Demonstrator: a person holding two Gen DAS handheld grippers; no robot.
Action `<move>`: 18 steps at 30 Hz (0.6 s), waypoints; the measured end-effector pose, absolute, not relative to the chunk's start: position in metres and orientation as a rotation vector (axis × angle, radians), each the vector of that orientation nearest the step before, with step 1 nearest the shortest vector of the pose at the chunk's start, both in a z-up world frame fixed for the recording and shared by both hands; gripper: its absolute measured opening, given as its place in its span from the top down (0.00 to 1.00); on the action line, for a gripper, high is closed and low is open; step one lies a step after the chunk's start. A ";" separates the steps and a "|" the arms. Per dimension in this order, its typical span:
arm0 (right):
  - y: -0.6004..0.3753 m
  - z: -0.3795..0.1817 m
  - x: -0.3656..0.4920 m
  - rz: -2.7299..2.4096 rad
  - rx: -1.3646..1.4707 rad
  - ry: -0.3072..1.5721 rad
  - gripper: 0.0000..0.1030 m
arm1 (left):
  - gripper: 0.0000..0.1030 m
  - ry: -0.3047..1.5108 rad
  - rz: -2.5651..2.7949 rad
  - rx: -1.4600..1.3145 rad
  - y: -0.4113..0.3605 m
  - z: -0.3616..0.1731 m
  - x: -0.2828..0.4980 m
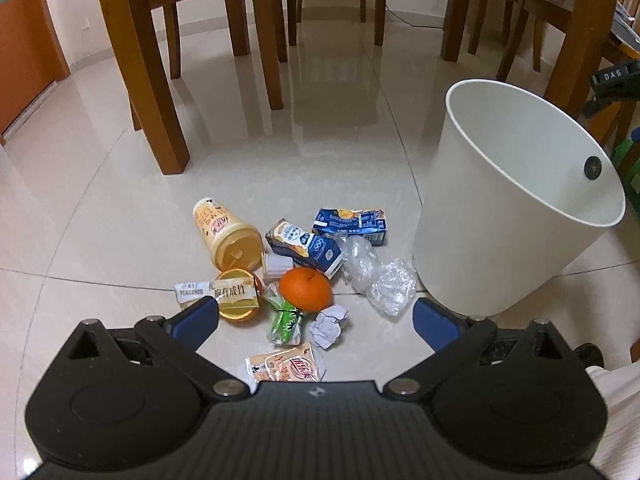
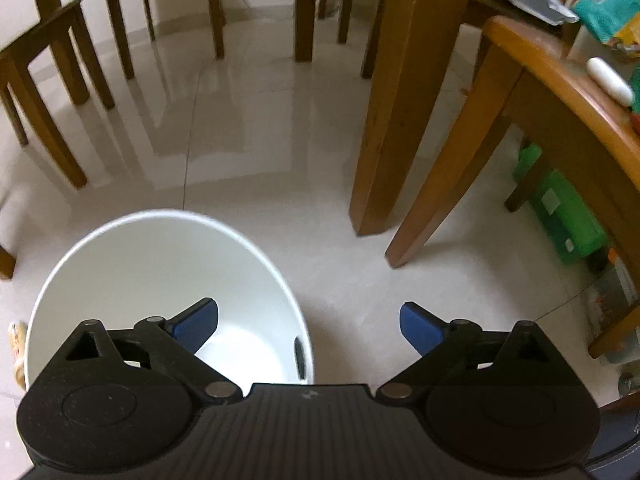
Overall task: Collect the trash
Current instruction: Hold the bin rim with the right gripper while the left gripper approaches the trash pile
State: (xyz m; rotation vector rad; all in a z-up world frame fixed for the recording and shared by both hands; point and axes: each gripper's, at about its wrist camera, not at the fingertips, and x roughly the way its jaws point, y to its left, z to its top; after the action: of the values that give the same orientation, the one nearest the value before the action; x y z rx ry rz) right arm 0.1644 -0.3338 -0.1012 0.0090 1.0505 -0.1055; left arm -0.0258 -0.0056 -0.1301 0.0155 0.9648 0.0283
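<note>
Left gripper (image 1: 316, 316) spread wide, empty, over litter heaped on the floor (image 1: 100, 240) beside the white bin (image 1: 500, 248). Right gripper (image 2: 310, 322) likewise agape, empty, above the bin's rim. Crumpled paper ball (image 1: 329, 325): light, soft, probably easiest pinched across its middle.

Dim warm indoor light, glossy floor (image 1: 320, 128) glare, fisheye-bent edges, slight blur

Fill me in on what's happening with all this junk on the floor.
A person holds a gripper in each hand to clear litter. The left gripper is open above the pile: an orange, milk cartons, a paper ball. The right gripper is open and empty over the white bin, which looks empty.
</note>
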 end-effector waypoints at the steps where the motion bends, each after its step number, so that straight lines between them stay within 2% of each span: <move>1: -0.332 -0.104 0.167 -0.086 0.009 1.084 0.05 | 0.01 0.966 0.025 0.010 -0.004 -0.132 -0.026; 3: -0.328 -0.110 0.171 -0.077 -0.010 1.133 0.19 | 0.01 0.972 0.026 0.005 -0.002 -0.136 -0.026; 7: -0.328 -0.119 0.176 -0.111 -0.015 1.188 0.38 | 0.01 0.982 0.031 -0.012 0.003 -0.142 -0.025; 9: -0.330 -0.120 0.178 -0.117 0.017 1.199 0.53 | 0.01 0.980 0.032 -0.013 0.005 -0.143 -0.024; 10: -0.330 -0.121 0.178 -0.117 0.024 1.201 0.55 | 0.01 0.978 0.033 -0.013 0.006 -0.143 -0.025; 12: -0.328 -0.122 0.178 -0.123 0.013 1.196 0.66 | 0.01 0.977 0.032 -0.019 0.007 -0.144 -0.024; 15: -0.322 -0.125 0.178 -0.113 -0.014 1.208 0.76 | 0.01 0.985 0.034 -0.028 0.009 -0.148 -0.025; 18: -0.320 -0.133 0.179 -0.114 -0.046 1.229 0.77 | 0.01 0.993 0.033 -0.031 0.010 -0.152 -0.025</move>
State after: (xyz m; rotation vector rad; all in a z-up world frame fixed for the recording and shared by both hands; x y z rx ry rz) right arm 0.1792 -0.3202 -0.1327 -0.0463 1.2295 -0.1145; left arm -0.0250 0.0100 -0.1524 -0.0309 0.9928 0.0326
